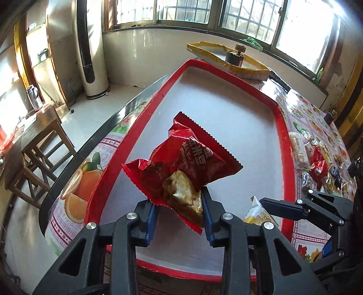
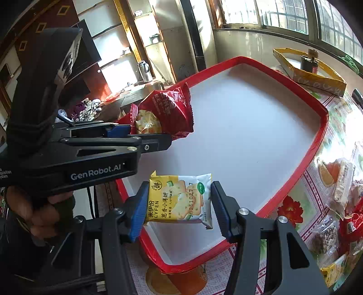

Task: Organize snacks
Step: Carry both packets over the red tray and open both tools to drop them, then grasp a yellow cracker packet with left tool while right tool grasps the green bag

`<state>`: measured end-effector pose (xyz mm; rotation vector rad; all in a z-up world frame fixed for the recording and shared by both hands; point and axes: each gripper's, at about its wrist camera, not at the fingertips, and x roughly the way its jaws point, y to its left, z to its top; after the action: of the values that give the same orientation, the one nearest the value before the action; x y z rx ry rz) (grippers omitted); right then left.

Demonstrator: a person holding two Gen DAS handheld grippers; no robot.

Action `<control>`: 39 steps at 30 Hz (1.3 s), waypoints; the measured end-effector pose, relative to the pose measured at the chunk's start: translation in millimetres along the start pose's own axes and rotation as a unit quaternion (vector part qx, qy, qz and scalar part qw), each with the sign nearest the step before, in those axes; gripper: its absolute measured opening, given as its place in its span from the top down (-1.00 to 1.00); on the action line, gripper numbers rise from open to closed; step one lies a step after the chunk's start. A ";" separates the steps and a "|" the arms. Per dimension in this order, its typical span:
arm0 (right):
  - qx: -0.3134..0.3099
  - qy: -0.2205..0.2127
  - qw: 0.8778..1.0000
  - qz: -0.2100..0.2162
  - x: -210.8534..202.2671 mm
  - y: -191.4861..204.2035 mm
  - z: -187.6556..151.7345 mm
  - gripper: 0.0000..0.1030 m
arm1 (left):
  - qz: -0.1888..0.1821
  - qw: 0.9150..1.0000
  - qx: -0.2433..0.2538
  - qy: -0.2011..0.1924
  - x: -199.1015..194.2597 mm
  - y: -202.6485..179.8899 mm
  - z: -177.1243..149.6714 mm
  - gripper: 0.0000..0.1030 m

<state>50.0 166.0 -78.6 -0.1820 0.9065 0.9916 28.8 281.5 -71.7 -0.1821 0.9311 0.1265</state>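
Two snacks hang above my red-rimmed tray [image 1: 281, 127], which lies on a desk [image 2: 292, 208] covered in a fruit-and-flower cloth; barred windows [image 1: 188, 11] run behind it and a yellow box [image 2: 317, 77] sits past the tray's far end; my left gripper [image 1: 179, 215] is clenched on a red packet [image 1: 181, 163], its long axis tilted up and away toward the windows; my right gripper [image 2: 179, 208] grasps a yellow cracker pack [image 2: 181, 199] by its two short sides, face up, over the tray's near corner; loose snacks [image 2: 340, 204] lie on the cloth right of the tray.
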 end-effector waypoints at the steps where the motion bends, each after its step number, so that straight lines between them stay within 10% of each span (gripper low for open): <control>1: 0.000 0.003 1.000 0.000 2.6 -0.8 0.8 -0.08 | 0.000 1.000 0.002 -0.003 -1.3 -0.4 -0.1 0.32; 23: 0.079 -0.052 0.995 -0.033 -80.4 -35.9 -58.4 -0.40 | -0.037 0.998 0.038 -0.022 -42.9 -51.4 -2.9 -0.03; 39: 0.247 -0.095 0.956 -0.129 -185.7 -121.8 -170.1 -0.42 | -0.132 0.980 0.146 0.027 -27.8 -174.1 -28.4 -0.07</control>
<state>5.4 -110.1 -81.7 0.2123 0.8998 0.5073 22.6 104.6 -48.3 -0.0359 0.9589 -0.2611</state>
